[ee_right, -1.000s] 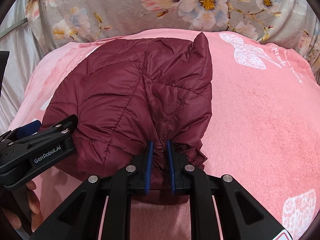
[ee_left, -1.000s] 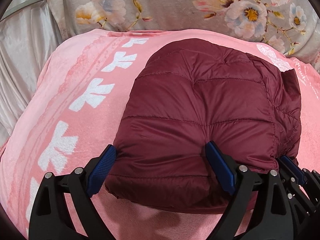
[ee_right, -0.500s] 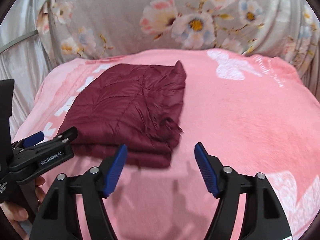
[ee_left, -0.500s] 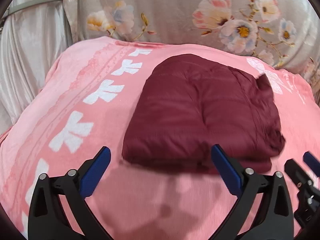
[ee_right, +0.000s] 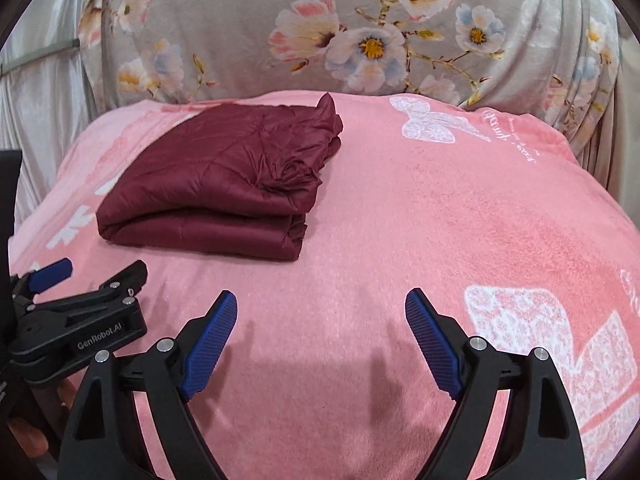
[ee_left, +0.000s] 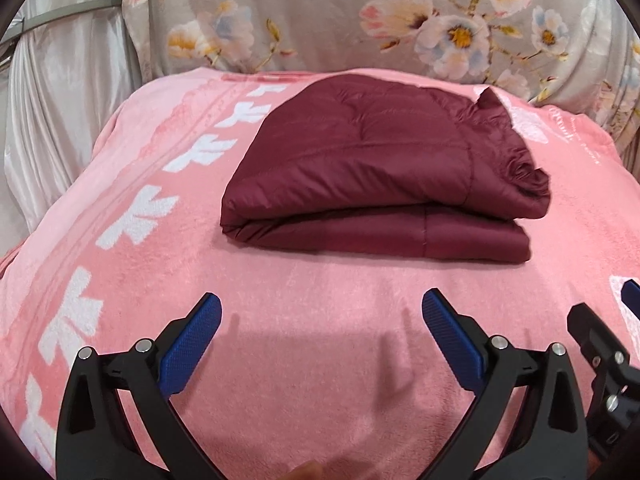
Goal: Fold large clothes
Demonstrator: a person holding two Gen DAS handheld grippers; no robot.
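Observation:
A dark red quilted jacket point(ee_left: 372, 168) lies folded in a thick stack on the pink blanket point(ee_left: 320, 312); it also shows in the right wrist view point(ee_right: 224, 184). My left gripper point(ee_left: 320, 320) is open and empty, held back from the jacket's near edge. My right gripper point(ee_right: 320, 316) is open and empty, to the right of and nearer than the jacket. The left gripper's body point(ee_right: 80, 324) shows at the lower left of the right wrist view.
The pink blanket with white patterns point(ee_right: 552, 340) covers a bed. A grey floral cloth point(ee_left: 400, 20) rises behind it. A pale shiny curtain point(ee_left: 60, 100) hangs at the left. The right gripper's edge point(ee_left: 600, 344) shows at the lower right of the left wrist view.
My right gripper let go of the jacket's edge and opened. Both grippers drew back from the jacket, which now rests folded on the blanket.

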